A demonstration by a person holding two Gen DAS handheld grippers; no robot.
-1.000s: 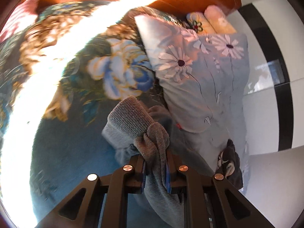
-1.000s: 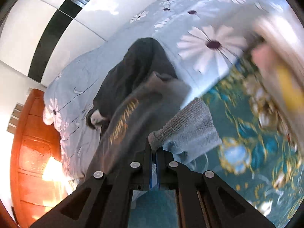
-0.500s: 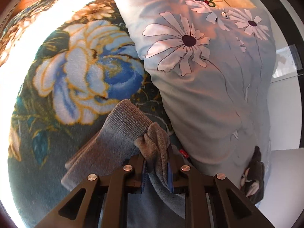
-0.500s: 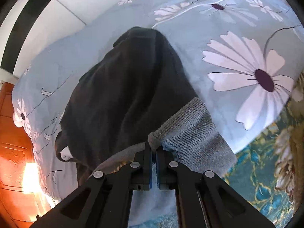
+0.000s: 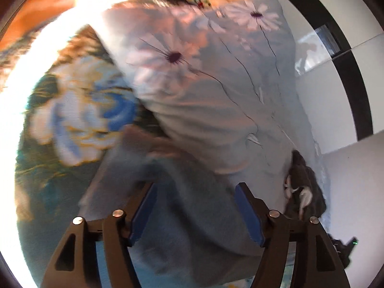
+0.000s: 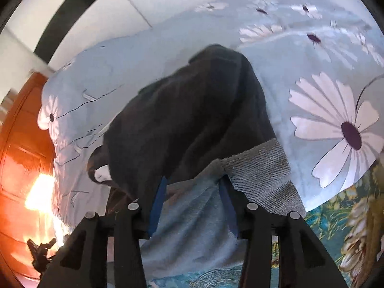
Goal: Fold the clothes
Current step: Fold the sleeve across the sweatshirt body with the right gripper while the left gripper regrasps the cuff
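Observation:
A grey sweater (image 5: 182,216) lies blurred on the bed under my left gripper (image 5: 195,186), which is open with its blue pads (image 5: 144,211) spread either side of the cloth. In the right wrist view the same grey sweater (image 6: 192,216) rests with its ribbed hem (image 6: 259,168) against a dark garment (image 6: 192,108). My right gripper (image 6: 193,182) is open over the sweater's edge, holding nothing. The dark garment (image 5: 302,192) also shows far right in the left wrist view.
A pale blue daisy-print duvet (image 6: 336,120) (image 5: 216,96) is piled behind the clothes. A teal floral blanket (image 5: 72,120) (image 6: 348,228) covers the bed. A wooden headboard (image 6: 19,156) catches bright sunlight. White wall panels with a black stripe (image 5: 355,84) stand beyond.
Both grippers have opened and let go of the grey sweater, which now lies on the bed. The left wrist view is blurred from motion.

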